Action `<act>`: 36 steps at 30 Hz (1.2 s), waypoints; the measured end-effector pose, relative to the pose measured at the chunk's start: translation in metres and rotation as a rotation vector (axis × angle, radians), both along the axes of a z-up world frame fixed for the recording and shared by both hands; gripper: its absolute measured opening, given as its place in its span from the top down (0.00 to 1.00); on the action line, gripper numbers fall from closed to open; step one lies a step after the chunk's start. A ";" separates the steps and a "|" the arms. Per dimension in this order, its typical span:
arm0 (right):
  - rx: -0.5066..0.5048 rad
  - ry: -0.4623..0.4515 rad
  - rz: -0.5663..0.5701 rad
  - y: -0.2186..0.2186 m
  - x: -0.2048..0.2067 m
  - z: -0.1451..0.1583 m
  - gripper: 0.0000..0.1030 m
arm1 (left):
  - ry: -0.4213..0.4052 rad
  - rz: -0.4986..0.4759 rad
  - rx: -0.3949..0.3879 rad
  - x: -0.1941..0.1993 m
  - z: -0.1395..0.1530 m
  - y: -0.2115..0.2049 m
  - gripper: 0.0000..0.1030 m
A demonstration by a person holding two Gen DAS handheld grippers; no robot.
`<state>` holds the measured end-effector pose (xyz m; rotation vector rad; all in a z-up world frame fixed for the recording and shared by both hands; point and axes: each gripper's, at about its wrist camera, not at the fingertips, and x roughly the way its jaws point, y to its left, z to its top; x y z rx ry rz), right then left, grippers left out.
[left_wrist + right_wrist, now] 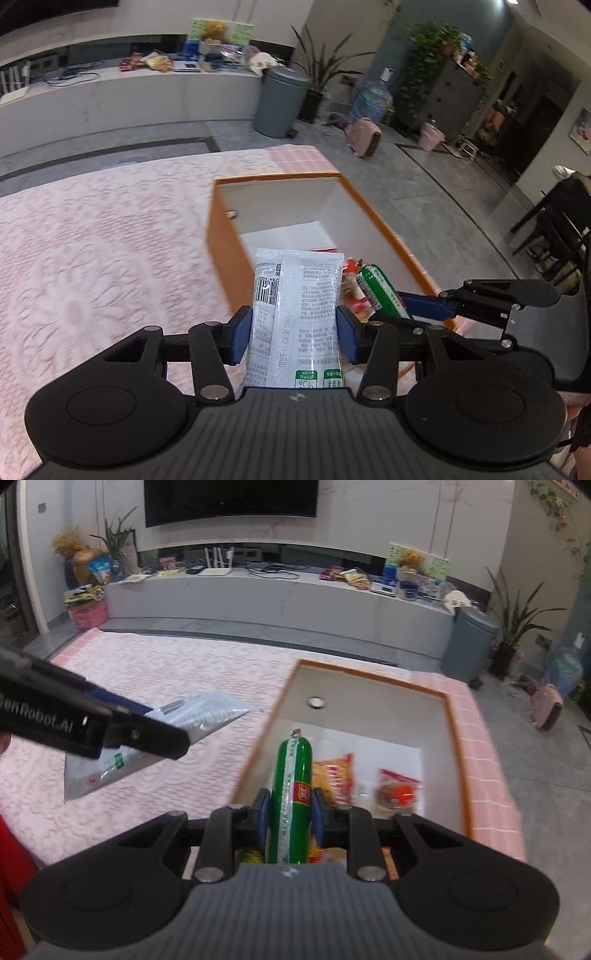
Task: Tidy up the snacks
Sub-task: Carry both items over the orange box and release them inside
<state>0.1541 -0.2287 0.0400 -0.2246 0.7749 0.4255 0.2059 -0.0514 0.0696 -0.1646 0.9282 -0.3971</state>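
my left gripper (293, 334) has its jaws clamped on a white snack packet (295, 314), held above the pink cloth (92, 240) left of the orange box (452, 738). my right gripper (290, 812) has its jaws clamped on a green sausage (291, 794) over the box's near end, where two snack bags (399, 794) lie inside.

Dim, even indoor light; motion-blurred surroundings, fisheye bending at edges.
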 end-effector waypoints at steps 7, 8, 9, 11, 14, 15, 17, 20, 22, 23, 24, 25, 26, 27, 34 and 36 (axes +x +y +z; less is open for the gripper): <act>0.001 0.093 -0.068 -0.043 0.034 -0.012 0.79 | 0.081 -0.075 0.031 0.046 -0.024 -0.040 0.47; 0.006 0.111 -0.078 -0.049 0.040 -0.016 0.79 | 0.094 -0.080 0.041 0.052 -0.030 -0.045 0.47; 0.011 0.128 -0.089 -0.054 0.045 -0.019 0.79 | 0.103 -0.086 0.054 0.058 -0.034 -0.050 0.47; 0.010 0.153 -0.100 -0.060 0.055 -0.025 0.79 | 0.111 -0.109 0.084 0.068 -0.043 -0.062 0.47; -0.012 0.172 -0.099 -0.061 0.070 -0.036 0.79 | 0.126 -0.121 0.114 0.085 -0.055 -0.074 0.47; -0.016 0.181 -0.096 -0.061 0.076 -0.042 0.79 | 0.130 -0.125 0.122 0.091 -0.059 -0.077 0.47; -0.021 0.191 -0.088 -0.060 0.086 -0.049 0.79 | 0.133 -0.130 0.132 0.102 -0.064 -0.080 0.47; -0.030 0.185 -0.075 -0.057 0.103 -0.056 0.79 | 0.141 -0.109 0.145 0.121 -0.068 -0.080 0.47; -0.023 0.177 -0.075 -0.057 0.117 -0.058 0.79 | 0.140 -0.094 0.161 0.134 -0.068 -0.080 0.47; -0.015 0.174 -0.076 -0.057 0.124 -0.059 0.79 | 0.141 -0.091 0.176 0.140 -0.069 -0.081 0.47; -0.009 0.176 -0.078 -0.057 0.131 -0.059 0.79 | 0.146 -0.093 0.195 0.147 -0.071 -0.082 0.47; -0.006 0.180 -0.079 -0.056 0.139 -0.060 0.79 | 0.152 -0.102 0.218 0.153 -0.073 -0.084 0.47; -0.005 0.183 -0.078 -0.055 0.147 -0.062 0.79 | 0.156 -0.111 0.240 0.159 -0.076 -0.086 0.47; -0.006 0.187 -0.070 -0.054 0.154 -0.065 0.79 | 0.158 -0.119 0.260 0.163 -0.078 -0.088 0.47; -0.042 0.215 -0.026 -0.041 0.178 -0.080 0.79 | 0.184 -0.153 0.370 0.181 -0.099 -0.099 0.46; -0.064 0.217 -0.011 -0.037 0.178 -0.083 0.79 | 0.193 -0.163 0.377 0.180 -0.105 -0.102 0.46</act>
